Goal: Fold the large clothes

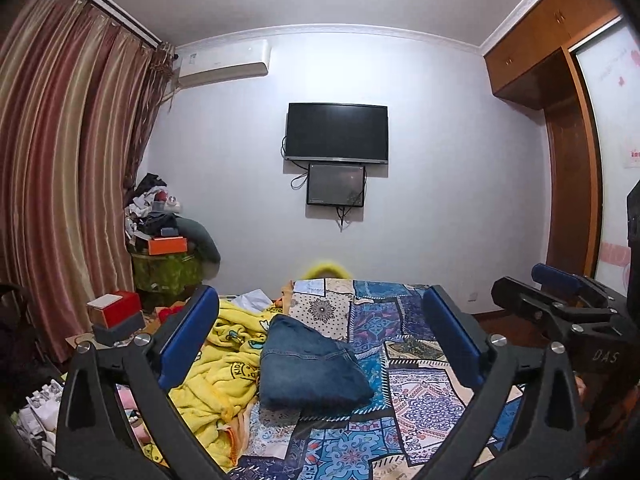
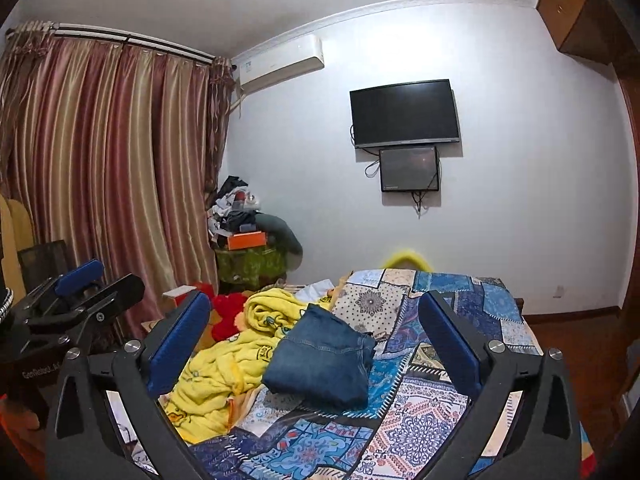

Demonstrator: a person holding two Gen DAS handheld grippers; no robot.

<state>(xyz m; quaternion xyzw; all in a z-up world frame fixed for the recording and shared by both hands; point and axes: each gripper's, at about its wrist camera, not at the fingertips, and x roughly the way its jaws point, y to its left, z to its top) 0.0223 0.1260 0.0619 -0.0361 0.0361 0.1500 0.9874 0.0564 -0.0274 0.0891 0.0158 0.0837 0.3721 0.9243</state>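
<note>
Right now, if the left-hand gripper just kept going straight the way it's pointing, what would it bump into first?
Probably the folded denim garment on the patchwork bedspread. It lies between the open left gripper fingers, though the gripper may pass above it; depth is unclear.

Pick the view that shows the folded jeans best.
The right wrist view: the folded jeans lie with their stacked layers and seam plainly visible. The left wrist view shows the same jeans as a rounder bundle, edges less distinct.

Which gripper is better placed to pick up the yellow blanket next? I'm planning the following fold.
Left, marginally. Both the left gripper and right gripper are open and empty above the folded jeans, but the yellow blanket lies on the left gripper's side.
</note>
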